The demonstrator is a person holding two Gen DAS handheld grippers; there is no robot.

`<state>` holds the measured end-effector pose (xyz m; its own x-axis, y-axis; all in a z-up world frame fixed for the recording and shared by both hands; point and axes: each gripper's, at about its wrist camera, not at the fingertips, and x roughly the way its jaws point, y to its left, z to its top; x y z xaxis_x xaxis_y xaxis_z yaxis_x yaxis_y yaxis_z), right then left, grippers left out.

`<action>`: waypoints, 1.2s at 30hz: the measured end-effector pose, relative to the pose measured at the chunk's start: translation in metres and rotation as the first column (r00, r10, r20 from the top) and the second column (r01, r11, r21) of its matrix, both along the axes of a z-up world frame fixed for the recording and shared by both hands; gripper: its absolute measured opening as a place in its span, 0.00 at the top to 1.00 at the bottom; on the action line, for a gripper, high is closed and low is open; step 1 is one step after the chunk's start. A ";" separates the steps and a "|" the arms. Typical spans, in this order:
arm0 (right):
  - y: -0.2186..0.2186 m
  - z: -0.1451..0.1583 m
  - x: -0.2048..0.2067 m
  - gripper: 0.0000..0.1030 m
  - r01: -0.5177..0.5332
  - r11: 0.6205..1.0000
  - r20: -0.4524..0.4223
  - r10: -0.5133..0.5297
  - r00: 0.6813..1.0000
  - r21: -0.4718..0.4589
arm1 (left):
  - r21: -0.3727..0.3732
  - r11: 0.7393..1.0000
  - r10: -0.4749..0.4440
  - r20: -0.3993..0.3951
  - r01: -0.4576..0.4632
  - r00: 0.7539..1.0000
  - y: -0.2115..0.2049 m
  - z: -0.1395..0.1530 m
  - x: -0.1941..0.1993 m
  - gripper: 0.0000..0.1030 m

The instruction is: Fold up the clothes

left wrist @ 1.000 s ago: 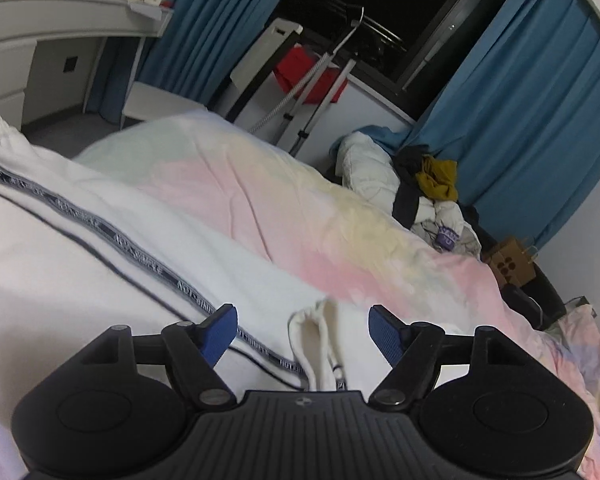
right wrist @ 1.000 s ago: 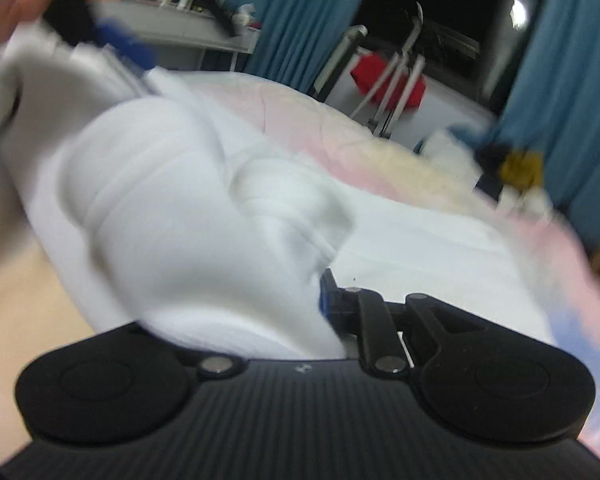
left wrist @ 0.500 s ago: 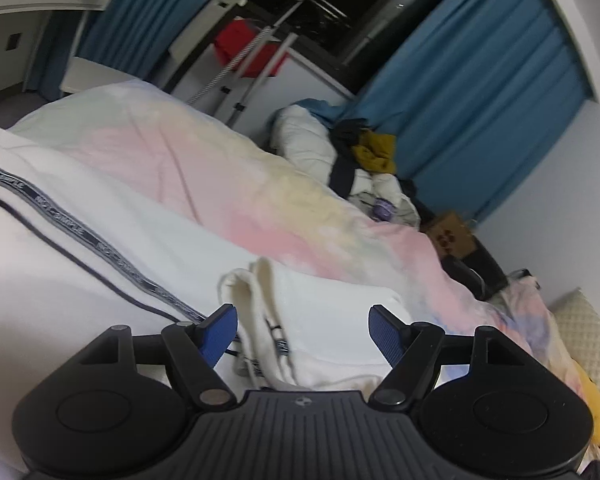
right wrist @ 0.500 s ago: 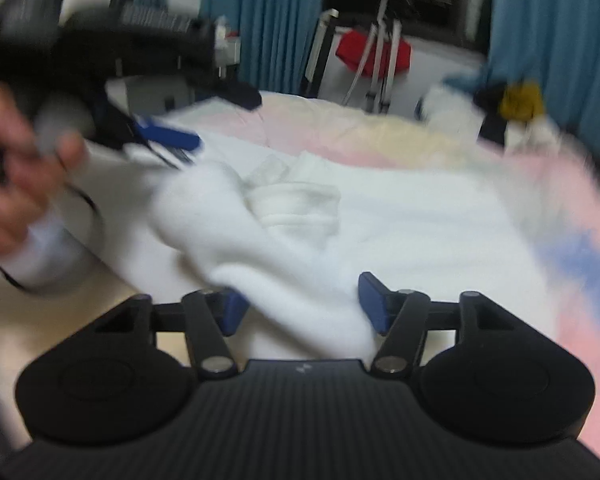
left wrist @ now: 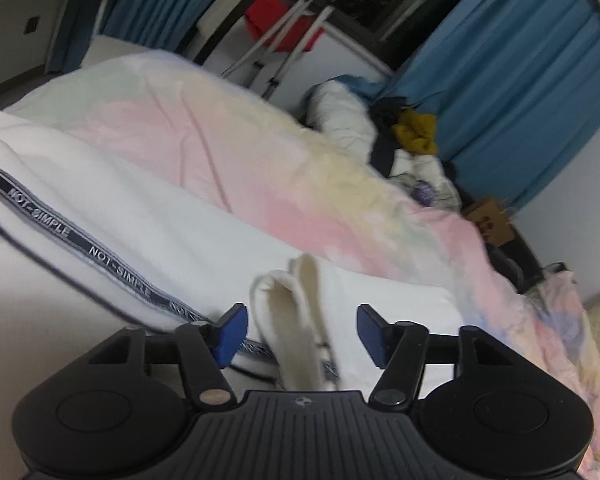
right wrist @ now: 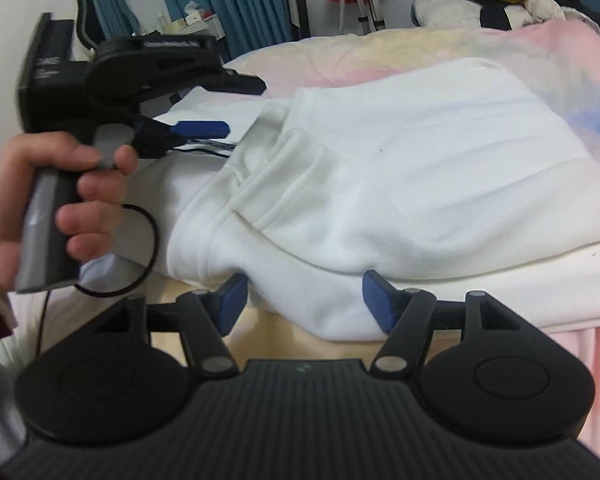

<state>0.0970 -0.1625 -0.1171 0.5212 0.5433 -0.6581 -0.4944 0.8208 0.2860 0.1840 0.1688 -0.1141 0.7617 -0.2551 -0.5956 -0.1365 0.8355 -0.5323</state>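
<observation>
Both jaws spread wide. Left wrist view: left gripper [left wrist: 298,334] grips nothing, a cuff of the white garment [left wrist: 148,232] poking between its fingers, garment lying on the pastel bed cover [left wrist: 284,176]. Right wrist view: right gripper [right wrist: 300,300] empty too, white fold bulging between its pads; a hand [right wrist: 56,196] holds the other gripper.

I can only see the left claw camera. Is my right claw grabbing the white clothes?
Observer: No. The right claw is open. The near edge of the white garment lies inside its opening, not pinched.
Child: Can you see my left claw from there?
Observer: Yes. The left claw is open at the garment's far left edge.
Child: And my hand?
Observer: Your hand is wrapped around that claw's handle.
</observation>
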 end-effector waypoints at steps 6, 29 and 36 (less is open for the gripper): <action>-0.003 -0.008 0.013 0.35 0.012 0.999 -0.020 -0.011 1.000 0.047 | -0.085 0.996 -0.018 -0.062 0.012 0.998 0.006 -0.021 0.044 0.77; 0.013 -0.003 0.032 0.34 0.022 0.990 -0.004 -0.021 1.000 0.137 | -0.014 0.999 -0.050 -0.018 0.050 0.999 0.016 -0.025 0.056 0.82; -0.012 0.026 0.023 0.35 0.020 0.988 -0.040 -0.014 0.999 0.153 | 0.003 0.999 -0.041 0.026 0.041 0.999 0.022 0.006 0.003 0.60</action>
